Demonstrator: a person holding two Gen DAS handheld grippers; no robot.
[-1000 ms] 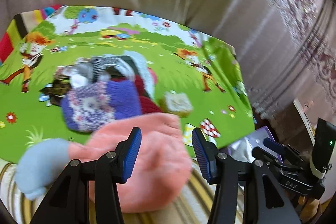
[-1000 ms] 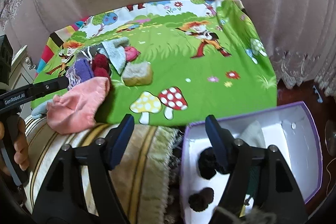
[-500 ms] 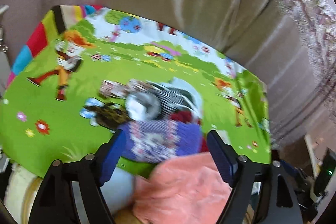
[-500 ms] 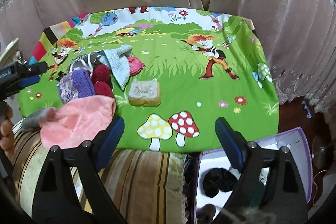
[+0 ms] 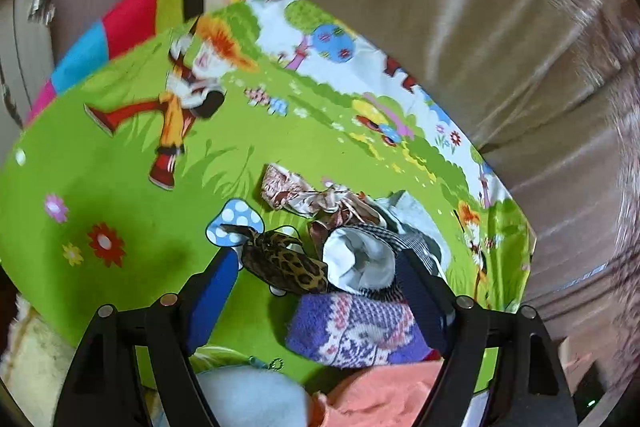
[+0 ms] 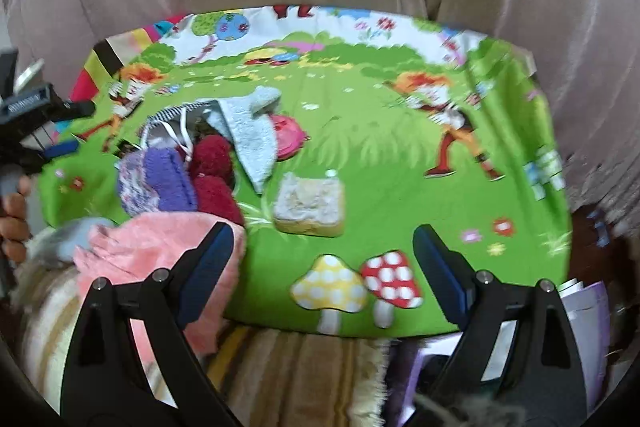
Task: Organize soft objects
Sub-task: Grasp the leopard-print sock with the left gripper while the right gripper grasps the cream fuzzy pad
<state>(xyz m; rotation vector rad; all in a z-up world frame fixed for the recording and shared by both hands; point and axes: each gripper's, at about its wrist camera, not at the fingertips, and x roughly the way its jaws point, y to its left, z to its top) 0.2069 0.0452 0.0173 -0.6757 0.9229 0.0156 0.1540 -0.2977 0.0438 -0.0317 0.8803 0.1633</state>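
A heap of soft things lies on the green cartoon mat (image 5: 120, 195). In the left wrist view my left gripper (image 5: 316, 303) stands open just above the heap. A leopard-print scrunchie (image 5: 284, 263), a white cloth (image 5: 360, 259) and a purple knitted sock (image 5: 352, 331) show between its fingers, none of them gripped. A pink fleece piece (image 5: 380, 395) lies below them. My right gripper (image 6: 324, 259) is open over the mat's near edge with nothing in it. A beige sponge (image 6: 310, 205) sits just beyond it. To its left are the purple sock (image 6: 160, 183), dark red pompoms (image 6: 212, 179) and the pink fleece (image 6: 160, 251).
Beige curtains hang behind the mat. A striped, fringed cover (image 6: 280, 367) drapes the front edge. A purple box (image 6: 580, 311) shows at the lower right. My left gripper (image 6: 72, 129) and a hand (image 6: 12, 219) come in from the left. A satin scrunchie (image 5: 296, 191) lies farther back.
Both grippers have opened wider. The left one has swung left and rolled, from over the pink fleece to over the scrunchie and sock. The right one has moved left, away from the purple box.
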